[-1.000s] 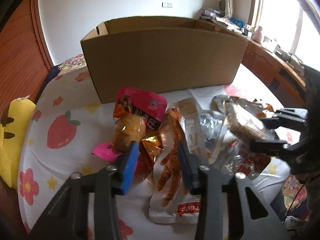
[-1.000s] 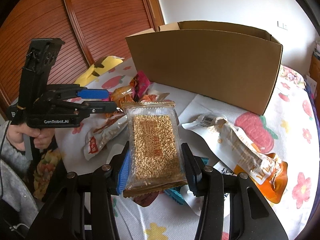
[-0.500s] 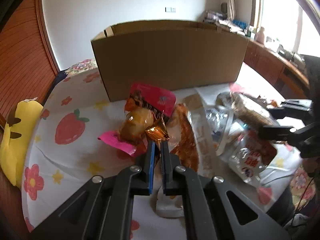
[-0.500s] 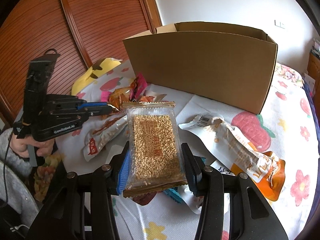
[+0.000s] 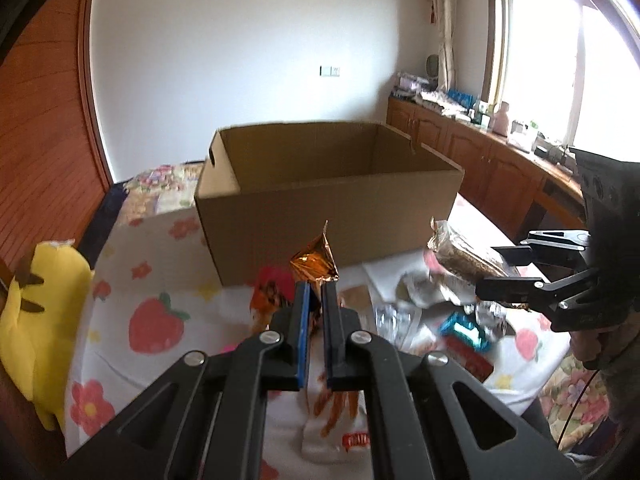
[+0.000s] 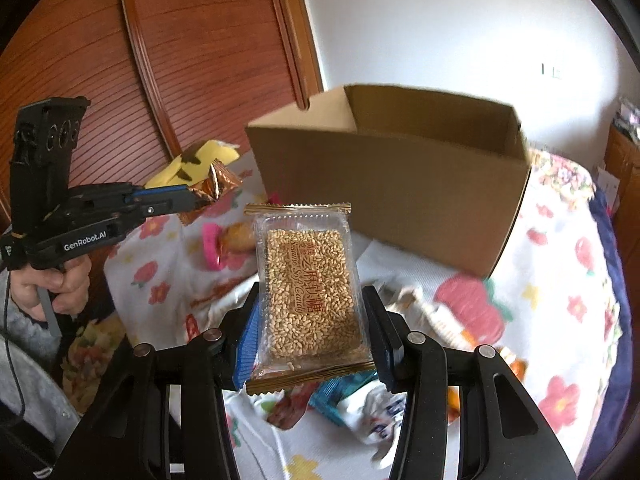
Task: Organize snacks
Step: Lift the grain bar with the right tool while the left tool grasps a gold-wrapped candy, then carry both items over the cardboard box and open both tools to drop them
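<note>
My left gripper [image 5: 315,292] is shut on a small orange foil snack packet [image 5: 316,261] and holds it up in front of the open cardboard box [image 5: 328,216]. It also shows in the right wrist view [image 6: 192,199] with the foil packet [image 6: 216,184]. My right gripper [image 6: 310,304] is shut on a clear sesame candy pack [image 6: 310,288], held above the table; it also shows at the right of the left wrist view [image 5: 508,268] with the pack [image 5: 464,256]. The box [image 6: 392,196] looks empty inside as far as I see.
Several snack packets lie on the strawberry-print cloth [image 5: 152,320]: a white bag with orange sticks [image 5: 336,420], a pink-ended wrapped snack [image 6: 224,244], a teal packet [image 5: 464,330]. A yellow plush toy [image 5: 32,320] sits at the left edge. Wooden cabinets [image 5: 480,160] stand behind.
My left gripper closed on the orange foil packet and lifted it from the pile toward the box. My right gripper rose with the sesame pack, so the box's open top now shows.
</note>
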Demonstrator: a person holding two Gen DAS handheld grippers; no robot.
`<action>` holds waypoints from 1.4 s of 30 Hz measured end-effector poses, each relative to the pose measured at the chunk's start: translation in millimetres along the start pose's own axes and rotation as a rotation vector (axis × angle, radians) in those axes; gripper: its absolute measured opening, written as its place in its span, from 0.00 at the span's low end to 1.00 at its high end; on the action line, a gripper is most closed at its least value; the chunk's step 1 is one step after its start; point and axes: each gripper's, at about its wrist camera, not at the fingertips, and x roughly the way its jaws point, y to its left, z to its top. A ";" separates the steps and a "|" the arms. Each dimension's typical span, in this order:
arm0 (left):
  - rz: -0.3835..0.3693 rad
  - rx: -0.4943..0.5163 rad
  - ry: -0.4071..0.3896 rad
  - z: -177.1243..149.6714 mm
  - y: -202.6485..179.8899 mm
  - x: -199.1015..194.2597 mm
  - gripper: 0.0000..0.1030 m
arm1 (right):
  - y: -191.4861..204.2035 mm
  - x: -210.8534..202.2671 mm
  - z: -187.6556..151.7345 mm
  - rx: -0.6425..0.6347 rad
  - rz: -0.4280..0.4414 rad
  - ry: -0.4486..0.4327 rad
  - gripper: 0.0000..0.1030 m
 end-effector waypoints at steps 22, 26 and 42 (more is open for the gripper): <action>0.012 0.040 -0.115 96.2 29.7 47.9 0.03 | -37.8 20.9 115.0 -0.062 -0.098 -0.112 0.46; 0.019 0.045 -0.103 103.8 38.3 68.0 0.03 | -49.9 40.4 122.8 -0.055 -0.114 -0.099 0.46; -0.001 0.057 -0.032 116.0 39.0 127.0 0.03 | -79.4 98.4 119.9 -0.003 -0.150 -0.036 0.47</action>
